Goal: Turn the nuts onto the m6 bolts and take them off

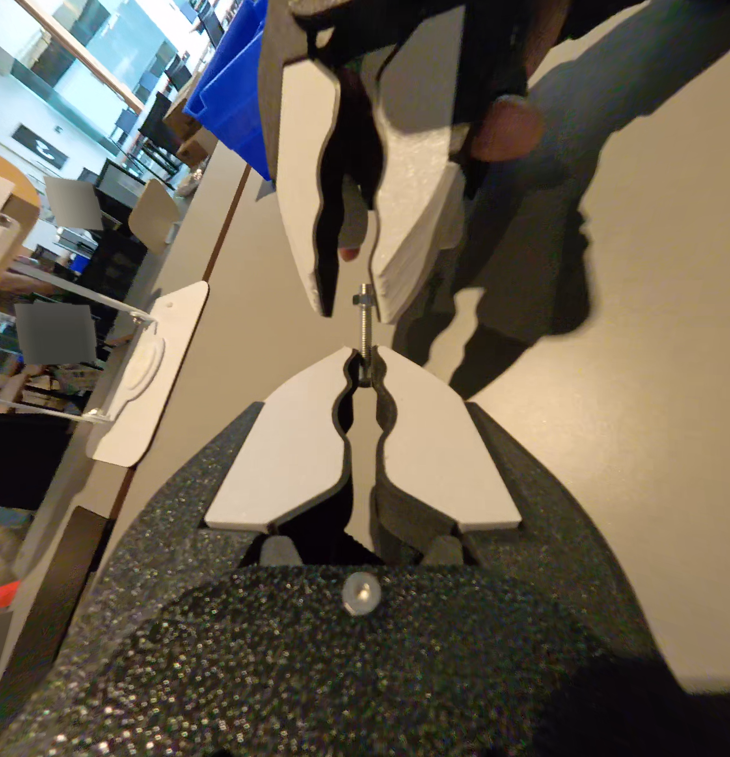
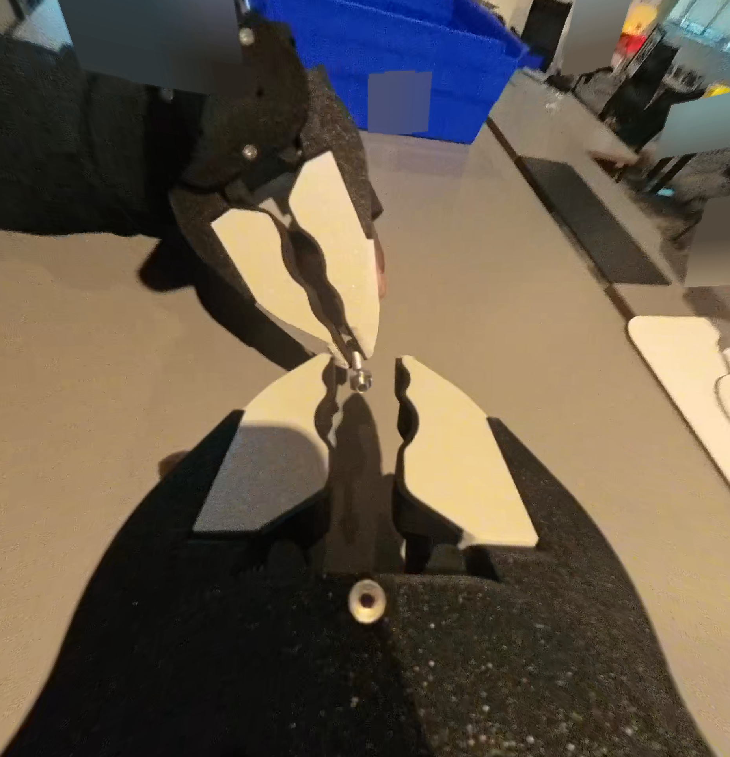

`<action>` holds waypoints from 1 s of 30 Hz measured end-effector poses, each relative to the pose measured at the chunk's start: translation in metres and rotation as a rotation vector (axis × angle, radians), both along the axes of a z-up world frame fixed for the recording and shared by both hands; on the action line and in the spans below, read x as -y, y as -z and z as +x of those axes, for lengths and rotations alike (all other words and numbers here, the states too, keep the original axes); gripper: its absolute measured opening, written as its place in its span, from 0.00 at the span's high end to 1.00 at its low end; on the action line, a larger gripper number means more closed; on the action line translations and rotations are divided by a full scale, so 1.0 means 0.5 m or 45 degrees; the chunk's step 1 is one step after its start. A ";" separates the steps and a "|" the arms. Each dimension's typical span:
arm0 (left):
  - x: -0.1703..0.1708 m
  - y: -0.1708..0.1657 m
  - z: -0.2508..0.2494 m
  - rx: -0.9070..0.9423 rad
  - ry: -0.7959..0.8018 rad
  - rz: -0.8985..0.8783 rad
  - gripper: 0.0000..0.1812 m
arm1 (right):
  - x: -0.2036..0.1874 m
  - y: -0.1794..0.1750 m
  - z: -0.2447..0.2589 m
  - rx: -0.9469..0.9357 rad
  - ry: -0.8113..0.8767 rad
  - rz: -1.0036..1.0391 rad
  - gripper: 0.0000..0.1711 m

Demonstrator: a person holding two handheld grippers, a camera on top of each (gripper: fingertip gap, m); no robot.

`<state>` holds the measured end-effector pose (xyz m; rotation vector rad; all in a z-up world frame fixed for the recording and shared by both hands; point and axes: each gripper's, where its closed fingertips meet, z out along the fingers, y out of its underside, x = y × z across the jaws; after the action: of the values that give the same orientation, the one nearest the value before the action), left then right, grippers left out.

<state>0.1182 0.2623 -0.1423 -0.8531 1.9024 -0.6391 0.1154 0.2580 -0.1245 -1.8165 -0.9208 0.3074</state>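
Note:
In the left wrist view my left gripper (image 1: 364, 353) is shut on the lower end of a silver M6 bolt (image 1: 365, 332) and holds it above the table. A nut (image 1: 364, 298) sits near the bolt's free end. My right gripper (image 1: 355, 313) comes in from the opposite side, open, with its fingertips on either side of the nut; one finger is close beside it, the other stands apart. In the right wrist view my right gripper (image 2: 363, 362) is open around the nut (image 2: 360, 383), and the left gripper (image 2: 351, 348) pinches the bolt (image 2: 357, 362).
A blue bin (image 2: 396, 61) stands at the far side of the beige table (image 2: 478, 245); it also shows in the left wrist view (image 1: 232, 102). A white board (image 2: 682, 389) lies near the table's edge, next to a dark mat (image 2: 592, 225). Chairs and clutter lie beyond. Left and right tips are no more than a few centimetres apart.

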 end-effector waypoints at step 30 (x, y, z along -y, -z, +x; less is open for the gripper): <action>0.033 0.027 -0.013 -0.167 0.091 -0.313 0.97 | 0.026 0.035 -0.004 0.716 -0.245 0.545 0.82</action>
<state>0.1116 0.2459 -0.1557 -1.0061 2.0061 -0.8940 0.1133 0.2448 -0.1421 -1.4306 -1.4312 -0.2881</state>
